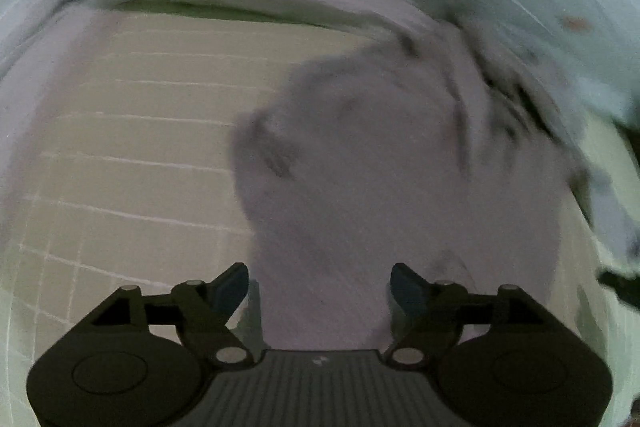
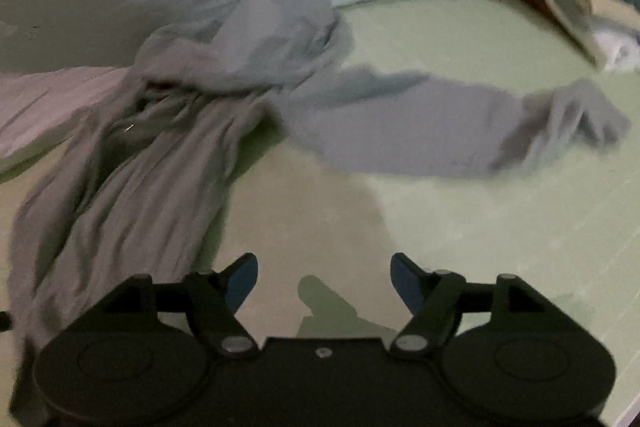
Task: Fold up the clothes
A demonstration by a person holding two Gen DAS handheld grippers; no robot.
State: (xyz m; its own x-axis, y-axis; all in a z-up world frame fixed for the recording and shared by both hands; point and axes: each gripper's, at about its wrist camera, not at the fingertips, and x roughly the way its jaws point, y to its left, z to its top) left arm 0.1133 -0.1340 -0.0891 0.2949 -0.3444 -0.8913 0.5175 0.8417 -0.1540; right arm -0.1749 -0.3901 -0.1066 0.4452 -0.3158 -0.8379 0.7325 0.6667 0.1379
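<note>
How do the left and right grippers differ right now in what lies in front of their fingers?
The left gripper has grey cloth running down between its fingers; the right gripper has only bare green mat between its own. The left view is filled by cloth close up; the right shows the grey garment lying crumpled farther off, one sleeve stretched out. Both are open.

Garment point(image 2: 168, 163) lies on mat point(image 2: 460, 227), sleeve point(image 2: 420, 123) stretched right.

Left gripper point(image 1: 319, 283): black body, two round housings, ribbed grey centre plate with small white mark.
Left fingers point(image 1: 232, 287): black links, dark blue pads, silver pivot screws.
Right gripper point(image 2: 324, 277): black body, smooth centre, one small screw.
Right fingers point(image 2: 406, 279): blue pads, silver pivots.
</note>
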